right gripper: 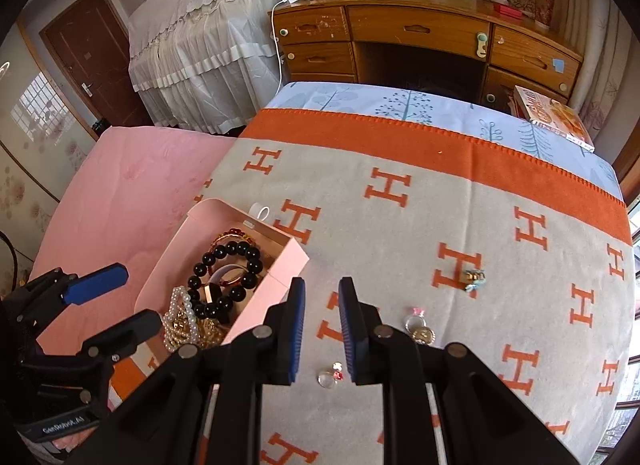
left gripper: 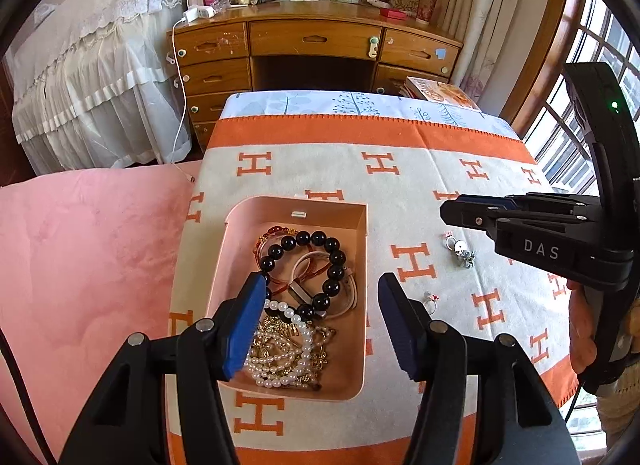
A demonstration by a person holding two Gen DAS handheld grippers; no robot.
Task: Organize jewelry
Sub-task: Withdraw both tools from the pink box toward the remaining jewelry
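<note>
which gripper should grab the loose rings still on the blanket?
Right. The right hand-held gripper hangs directly over the loose rings on the blanket, fingers slightly apart and empty. The left hand-held gripper is open over the pink box, away from them.

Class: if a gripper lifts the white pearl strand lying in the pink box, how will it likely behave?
The pearl strand lies in loose loops, so it would probably hang limp. Its round, glossy beads may slip between the pads. It is tangled with gold chain, which might come up with it.
</note>
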